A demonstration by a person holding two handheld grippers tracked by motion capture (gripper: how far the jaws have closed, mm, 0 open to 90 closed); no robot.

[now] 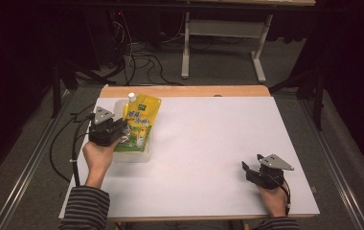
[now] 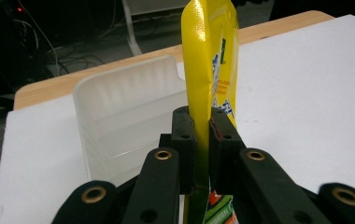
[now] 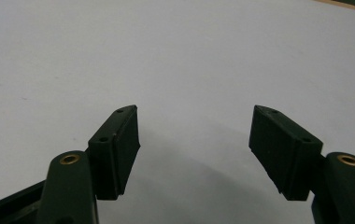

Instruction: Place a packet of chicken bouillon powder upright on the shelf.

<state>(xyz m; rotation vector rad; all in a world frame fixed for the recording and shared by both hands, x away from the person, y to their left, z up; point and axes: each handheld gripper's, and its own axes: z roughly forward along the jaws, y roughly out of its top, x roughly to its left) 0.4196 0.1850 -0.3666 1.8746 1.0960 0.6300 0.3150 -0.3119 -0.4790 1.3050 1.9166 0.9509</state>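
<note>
At about nine o'clock on the white table (image 1: 209, 158), the left gripper (image 1: 120, 125) pinches a yellow pouch (image 1: 139, 122) over a clear plastic bin (image 1: 133, 154). Its own view has the jaws clamped on the pouch's edge (image 2: 208, 84), the blue lettering too small to read. At four o'clock, the right gripper (image 1: 248, 167) rests with jaws spread wide over bare tabletop.

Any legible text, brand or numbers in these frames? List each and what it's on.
Nothing reads cleanly.
Yellow pouch, front print, high view: blue lettering and a dark badge near the top, too small and blurred to read.
Yellow pouch, edge-on in the left gripper view: blue and orange lettering, too foreshortened to read.
Translucent bin, white table sheet, right gripper: no text visible.
</note>
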